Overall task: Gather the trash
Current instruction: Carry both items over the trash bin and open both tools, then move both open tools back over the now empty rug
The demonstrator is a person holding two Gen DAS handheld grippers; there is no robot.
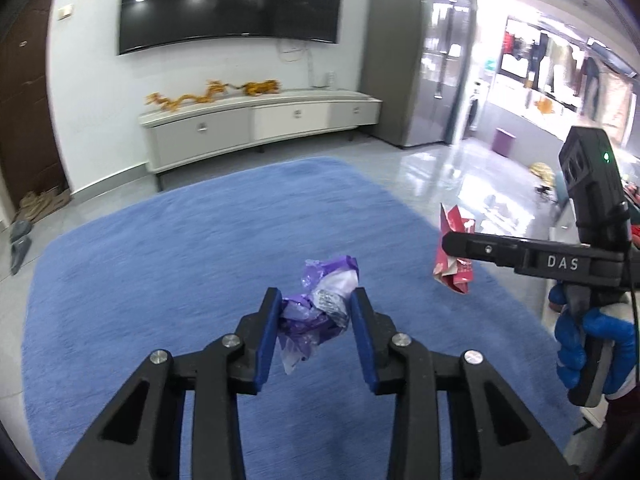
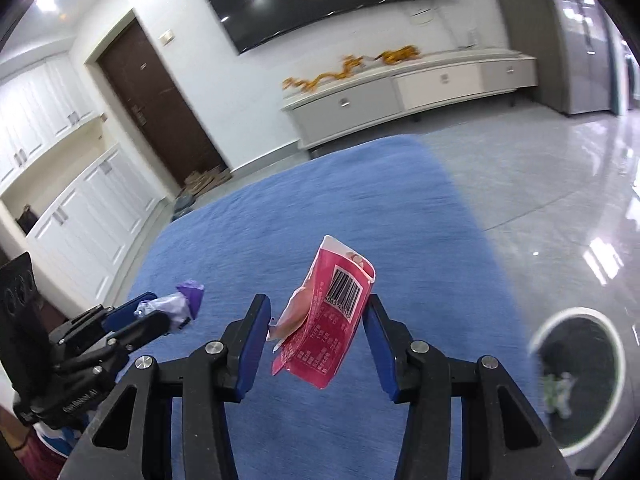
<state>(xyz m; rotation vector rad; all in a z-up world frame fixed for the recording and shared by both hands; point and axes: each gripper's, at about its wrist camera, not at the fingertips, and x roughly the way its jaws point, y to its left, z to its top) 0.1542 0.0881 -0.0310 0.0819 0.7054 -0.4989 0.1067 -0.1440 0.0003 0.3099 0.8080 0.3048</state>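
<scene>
Both tools carry trash above the rug [image 1: 160, 240] for binning: left tool [image 1: 316, 312] pinches a purple wrapper [image 1: 316, 300], right tool [image 2: 316, 320] a red packet [image 2: 324, 320].

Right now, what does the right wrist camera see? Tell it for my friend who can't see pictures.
The right tongs hold a red snack wrapper with a barcode, lifted above a blue rug. At the left edge, the left tongs hold a crumpled purple wrapper. A round white-rimmed bin sits at the lower right on the shiny floor.
</scene>
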